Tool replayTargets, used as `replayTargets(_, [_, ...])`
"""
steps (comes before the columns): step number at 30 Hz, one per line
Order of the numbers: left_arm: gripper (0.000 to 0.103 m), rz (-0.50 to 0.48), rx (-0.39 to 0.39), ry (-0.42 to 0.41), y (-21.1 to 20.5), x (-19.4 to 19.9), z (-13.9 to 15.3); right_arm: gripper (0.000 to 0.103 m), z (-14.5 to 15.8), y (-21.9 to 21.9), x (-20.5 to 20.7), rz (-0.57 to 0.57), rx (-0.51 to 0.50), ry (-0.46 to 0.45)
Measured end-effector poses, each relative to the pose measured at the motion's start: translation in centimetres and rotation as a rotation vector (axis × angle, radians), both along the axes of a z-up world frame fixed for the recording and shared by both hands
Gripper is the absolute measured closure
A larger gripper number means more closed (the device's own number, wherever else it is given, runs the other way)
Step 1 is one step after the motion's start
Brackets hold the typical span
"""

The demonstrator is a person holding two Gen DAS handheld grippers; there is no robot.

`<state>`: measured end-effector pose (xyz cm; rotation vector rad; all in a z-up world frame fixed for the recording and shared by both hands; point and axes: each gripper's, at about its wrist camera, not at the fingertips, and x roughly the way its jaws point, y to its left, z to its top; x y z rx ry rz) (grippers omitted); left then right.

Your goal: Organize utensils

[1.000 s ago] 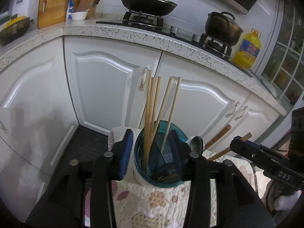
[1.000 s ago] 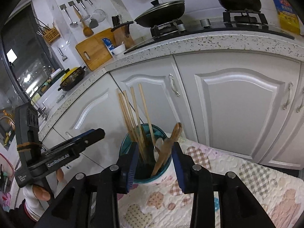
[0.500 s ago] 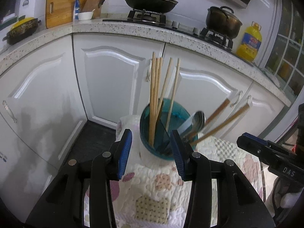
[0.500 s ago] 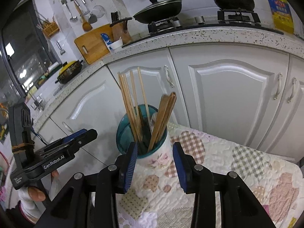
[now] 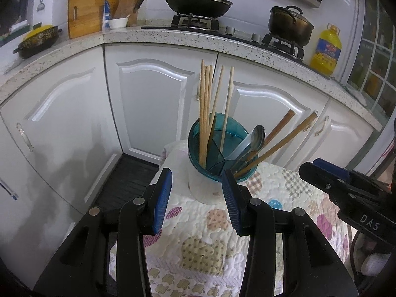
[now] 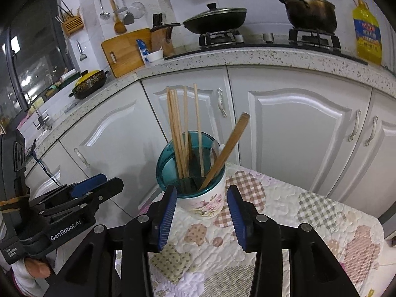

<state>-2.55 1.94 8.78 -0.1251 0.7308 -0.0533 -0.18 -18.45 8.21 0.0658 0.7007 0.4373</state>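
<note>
Left wrist view: left claw [image 5: 196,198] at lower centre, blue pads apart and bare, nothing between them. Pulled back from the utensil holder [image 5: 217,158], which a second ago filled the gap between the pads and now stands clear beyond the tips, at centre frame on the quilted cloth [image 5: 205,242] over the desk. Bundle of chopsticks [image 5: 205,109] upright in the left compartment of the teal insert; metal spoon [image 5: 256,136] and two wooden handles [image 5: 289,136] leaning out to the right. Right claw [image 5: 329,183] entering from the right edge, well apart from the holder.

Right wrist view: right claw [image 6: 201,210] at lower centre, jaws just opened wider, empty. The wooden handle [image 6: 227,148] that sat between the pads a second ago now rests in the holder [image 6: 198,178], tilted toward the upper right against the rim. Chopsticks [image 6: 178,128] standing left of it. Left claw [image 6: 94,193] at lower left, beside the holder but not touching.

Judged from this: last utensil released into the holder, both claws free and backed away, nothing loose visible on the cloth. Sorting looks finished or close to it.
</note>
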Motion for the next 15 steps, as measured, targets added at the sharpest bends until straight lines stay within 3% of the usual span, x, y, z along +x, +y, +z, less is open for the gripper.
replayTargets(10, [0.062, 0.012, 0.025, -0.039, -0.1, -1.4, 0.9, 0.060, 0.5, 1.0, -1.0, -0.003, -0.015, -0.015])
replayTargets(15, [0.062, 0.022, 0.038, -0.052, 0.0, -1.7, 1.2, 0.054, 0.7, 1.2, -1.1, -0.005, -0.024, -0.025])
